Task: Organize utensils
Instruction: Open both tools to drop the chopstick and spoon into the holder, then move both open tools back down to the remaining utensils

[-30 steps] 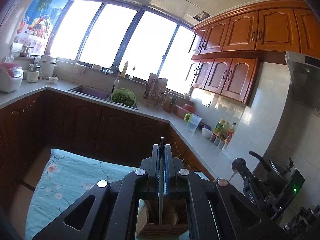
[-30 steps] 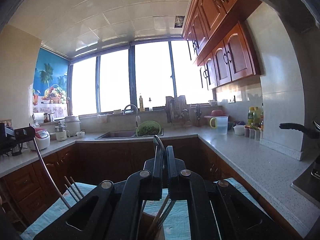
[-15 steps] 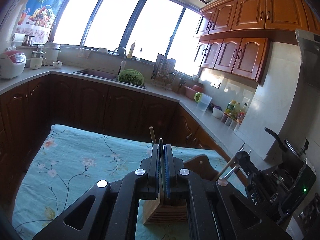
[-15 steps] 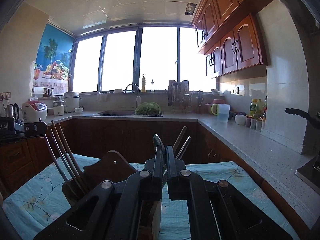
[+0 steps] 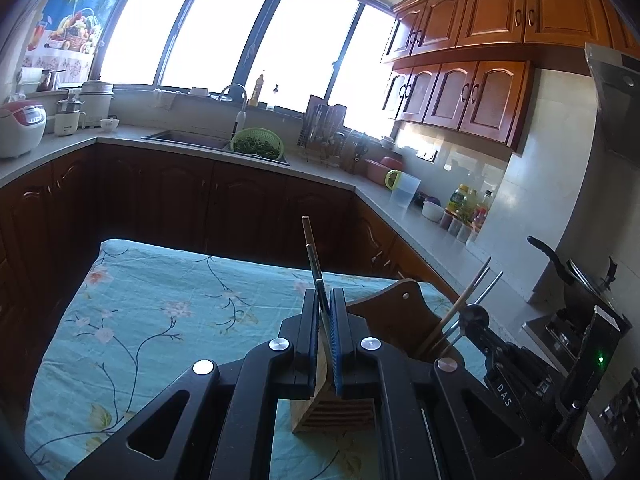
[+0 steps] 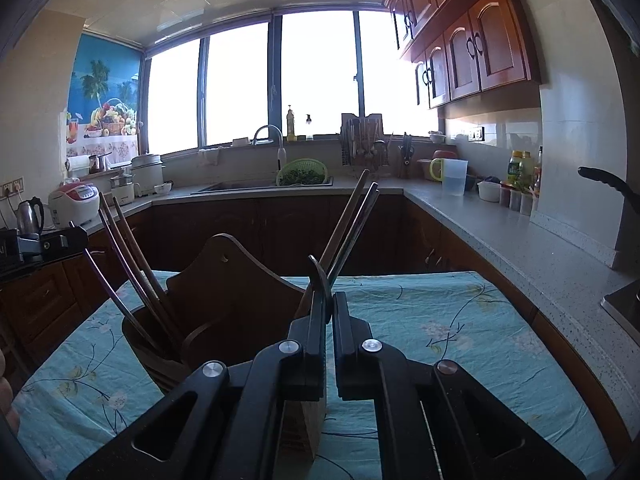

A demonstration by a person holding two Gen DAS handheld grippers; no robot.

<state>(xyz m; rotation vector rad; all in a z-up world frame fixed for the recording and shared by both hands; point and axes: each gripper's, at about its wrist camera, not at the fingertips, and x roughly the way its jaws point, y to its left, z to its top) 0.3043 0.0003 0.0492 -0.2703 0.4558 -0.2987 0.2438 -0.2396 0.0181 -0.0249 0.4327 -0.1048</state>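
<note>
A wooden utensil holder (image 6: 224, 312) with a tall back board stands on the flowered blue tablecloth (image 6: 432, 320); it also shows in the left wrist view (image 5: 384, 320). Several chopsticks (image 6: 128, 256) lean in its left compartment, more chopsticks (image 6: 352, 224) lean at its right. My left gripper (image 5: 325, 300) is shut on a thin dark utensil handle (image 5: 314, 264) that sticks up past the fingers, above the holder's slatted front (image 5: 336, 416). My right gripper (image 6: 330, 304) is shut on a dark metal spoon (image 6: 318, 276), just over the holder's right side. The right gripper's body (image 5: 500, 360) shows in the left wrist view.
Dark wood cabinets and a grey counter (image 6: 500, 224) wrap around the table. On the counter are a sink with a green colander (image 6: 302, 174), a dish rack (image 6: 362, 140), a measuring jug (image 6: 452, 176), bottles (image 6: 520, 172) and a rice cooker (image 6: 74, 204). A stove with a pan (image 5: 576, 276) is at right.
Both grippers have tilted downward, so the table and the holder have come into view below them. Each still holds its utensil, now close over the holder.
</note>
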